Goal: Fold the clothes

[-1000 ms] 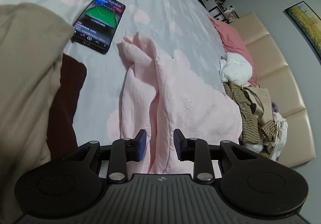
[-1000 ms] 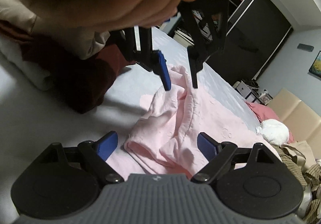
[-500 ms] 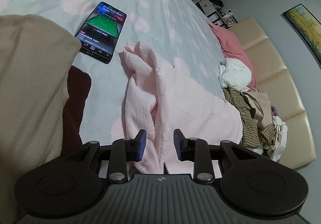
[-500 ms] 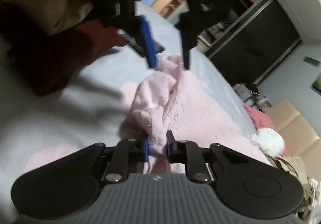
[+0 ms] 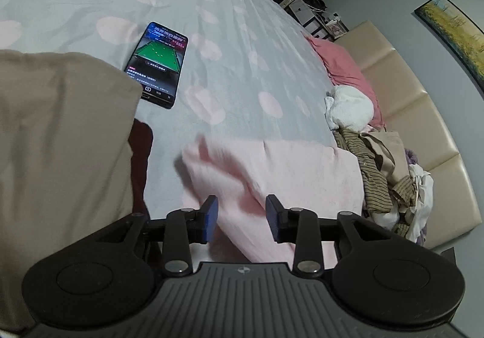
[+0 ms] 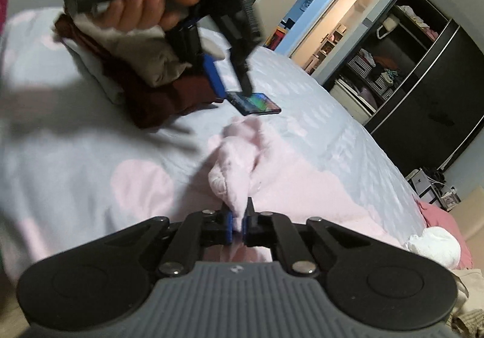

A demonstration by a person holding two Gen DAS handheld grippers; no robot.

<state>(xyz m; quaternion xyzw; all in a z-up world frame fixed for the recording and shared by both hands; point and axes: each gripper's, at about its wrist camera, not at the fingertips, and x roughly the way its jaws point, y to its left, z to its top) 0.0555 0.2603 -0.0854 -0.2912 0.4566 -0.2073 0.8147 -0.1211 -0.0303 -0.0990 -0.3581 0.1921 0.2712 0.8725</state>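
On the bed (image 5: 230,44), pink garment (image 5: 290,168) lies rumpled mid-sheet. Right gripper (image 6: 238,221) fingers pinch a fold of it; left gripper (image 5: 241,218) fingers spread, above the cloth. Phone (image 5: 157,64) lies beyond the garment, folded stack (image 5: 57,138) to its left, unsorted clothes pile (image 5: 384,174) by the headboard (image 5: 423,114).

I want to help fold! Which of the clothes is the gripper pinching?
The pink garment. The right gripper is shut on it; the tan and maroon clothes lie stacked aside, untouched.
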